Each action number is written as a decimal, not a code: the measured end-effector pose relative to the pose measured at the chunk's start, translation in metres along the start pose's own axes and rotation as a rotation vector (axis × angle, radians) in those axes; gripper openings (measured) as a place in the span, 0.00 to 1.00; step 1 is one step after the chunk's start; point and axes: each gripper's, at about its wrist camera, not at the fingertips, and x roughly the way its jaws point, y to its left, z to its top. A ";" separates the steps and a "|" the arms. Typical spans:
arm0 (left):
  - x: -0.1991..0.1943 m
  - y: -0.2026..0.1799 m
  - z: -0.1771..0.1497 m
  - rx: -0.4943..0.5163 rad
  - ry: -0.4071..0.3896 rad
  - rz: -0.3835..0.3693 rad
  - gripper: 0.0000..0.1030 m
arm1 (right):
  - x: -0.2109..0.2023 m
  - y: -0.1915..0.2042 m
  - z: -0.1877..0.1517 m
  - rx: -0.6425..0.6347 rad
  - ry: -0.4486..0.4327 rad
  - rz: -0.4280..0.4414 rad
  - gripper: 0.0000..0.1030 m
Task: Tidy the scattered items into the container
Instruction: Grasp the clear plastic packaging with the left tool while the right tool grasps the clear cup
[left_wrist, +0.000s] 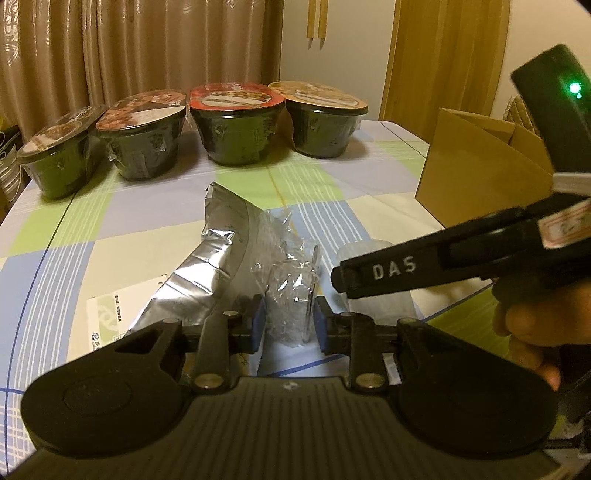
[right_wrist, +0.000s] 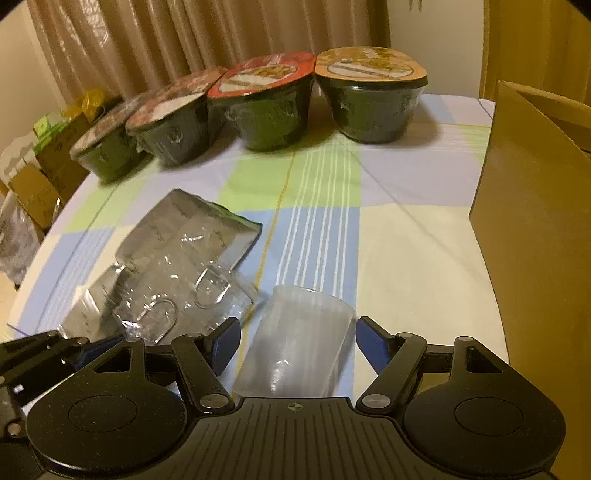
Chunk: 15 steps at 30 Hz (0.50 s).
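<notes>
My left gripper is shut on a crumpled clear plastic wrap, its blue pads pressing both sides. The wrap lies against a silver foil bag on the checked tablecloth. My right gripper stands open, with a translucent plastic cup lying on its side between the spread fingers, untouched. In the left wrist view the right gripper's black fingers reach in from the right and cover most of the cup. The open cardboard box stands at the right.
Several sealed instant-noodle bowls line the table's far edge before a curtain. A white printed leaflet lies under the foil bag. A hand holds the right gripper. Boxes and bags sit beyond the table's left edge.
</notes>
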 end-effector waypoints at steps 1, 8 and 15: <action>0.000 0.000 0.000 0.000 -0.001 0.000 0.24 | 0.001 0.000 -0.001 -0.011 0.003 -0.004 0.59; 0.001 -0.001 0.000 -0.018 -0.020 0.000 0.25 | -0.008 0.000 -0.005 -0.019 0.016 -0.020 0.51; 0.004 -0.001 0.001 -0.021 -0.003 -0.005 0.23 | -0.030 0.009 -0.005 -0.035 -0.002 -0.026 0.50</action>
